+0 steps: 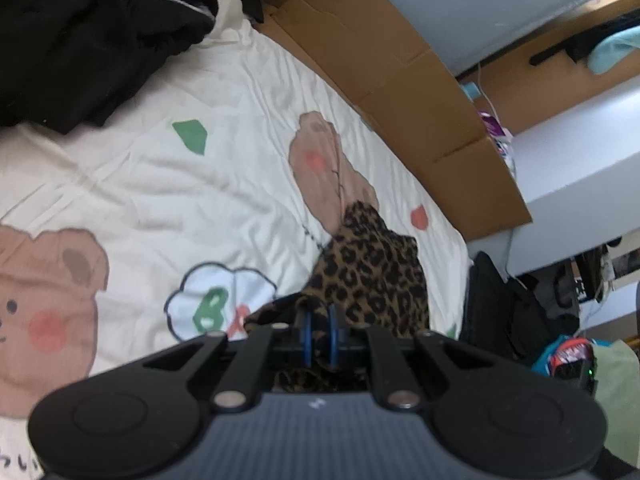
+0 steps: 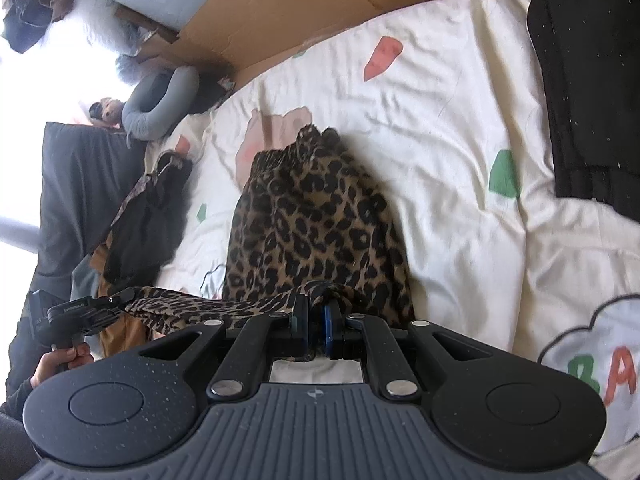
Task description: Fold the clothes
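Nearest to us in both wrist views is the dark ribbed body of each gripper, with its black linkage arms reaching forward. Our left gripper (image 1: pixel 320 334) has its blue-edged fingers (image 1: pixel 307 332) pinched down on an edge of the leopard-print garment (image 1: pixel 372 276), the jaws nearly together with only the thin cloth between them. Our right gripper (image 2: pixel 317 328) is clamped in the same way on another part of the same garment (image 2: pixel 316 216), bunched fabric caught between its fingers (image 2: pixel 329 330).

From the right wrist view we see the cloth run as a taut band from our right gripper across to the left gripper (image 2: pixel 120 304), held by a hand (image 2: pixel 60 360) at the lower left. Beyond that band the rest of the garment slopes down onto the bed, its far end resting on the white duvet (image 2: pixel 460 120) printed with bears, carrots and green shapes.

A heap of black clothing (image 1: pixel 80 40) lies farther up the bed in the left view, well apart from the garment. Brown cardboard (image 1: pixel 380 60) stands along the far edge of the bed. A grey neck pillow (image 2: pixel 160 104) sits near the head of the bed in the right view.
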### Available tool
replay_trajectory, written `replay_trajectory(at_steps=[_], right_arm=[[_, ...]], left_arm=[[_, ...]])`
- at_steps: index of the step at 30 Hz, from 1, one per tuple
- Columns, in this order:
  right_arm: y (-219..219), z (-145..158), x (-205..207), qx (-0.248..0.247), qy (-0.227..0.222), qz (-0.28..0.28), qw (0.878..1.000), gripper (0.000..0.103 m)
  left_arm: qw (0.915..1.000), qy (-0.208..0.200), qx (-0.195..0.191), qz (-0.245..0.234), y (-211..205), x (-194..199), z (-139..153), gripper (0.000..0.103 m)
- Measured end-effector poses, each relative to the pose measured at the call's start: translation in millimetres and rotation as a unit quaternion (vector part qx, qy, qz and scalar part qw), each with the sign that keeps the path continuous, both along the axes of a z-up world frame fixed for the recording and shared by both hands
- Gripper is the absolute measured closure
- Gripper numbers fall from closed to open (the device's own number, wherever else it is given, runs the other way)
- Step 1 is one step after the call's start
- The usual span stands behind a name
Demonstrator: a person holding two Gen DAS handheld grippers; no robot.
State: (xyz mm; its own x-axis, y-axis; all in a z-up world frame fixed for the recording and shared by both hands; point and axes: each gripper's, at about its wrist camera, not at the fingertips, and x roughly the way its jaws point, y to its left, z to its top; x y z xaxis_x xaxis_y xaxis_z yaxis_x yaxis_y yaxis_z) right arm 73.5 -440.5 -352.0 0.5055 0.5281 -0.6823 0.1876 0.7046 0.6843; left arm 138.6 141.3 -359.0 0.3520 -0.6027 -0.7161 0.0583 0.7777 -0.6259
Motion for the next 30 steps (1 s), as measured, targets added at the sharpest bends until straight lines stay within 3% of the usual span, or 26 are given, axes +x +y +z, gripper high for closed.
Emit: replay_trajectory(at_steps=[15,18,20,22,23,24,28,30], right_arm=[[-13.5,-47.4,39.8,-0.018,-0.017,-0.023,0.999,0.095],[-14.0,-56.7,39.7,-0.015,-0.015,-0.041,0.999,0.092],[-11.8,-51.8,35.7,-0.019,-0.022,-0.042,0.999,0.09],[-10.7,-44.0,31.9,-0.029,-0.032,-0.04,0.998,0.081],[-10.9,-39.7,30.1,-0.041,-0.035,-0.04,0.998,0.064],[-11.1,-35.5,28.3,-0.053,-0.039,-0.041,0.997,0.055],[-13.7,-25.8,25.4,-0.074,-0.046,-0.04,0.995,0.055],[-10.7,-24.7,26.5,-0.091,-0.045,-0.033,0.994,0.054]], left_arm=[[0.9997,-0.014,0.019,0.003,-28.5,51.8,-58.0,0.093],[0.9997,-0.02,0.01,0.013,-31.6,55.7,-63.8,0.078],[0.9993,-0.031,0.012,0.018,-34.9,52.4,-60.7,0.061],[0.9988,-0.043,0.019,0.011,-40.2,46.4,-54.0,0.054],[0.9986,-0.047,0.022,0.01,-42.1,42.4,-50.7,0.049],[0.9984,-0.05,0.025,0.008,-43.9,38.1,-47.6,0.047],[0.9959,-0.066,0.061,-0.008,-55.2,22.0,-40.8,0.036],[0.9952,-0.064,0.072,-0.016,-60.9,16.9,-44.1,0.035]])
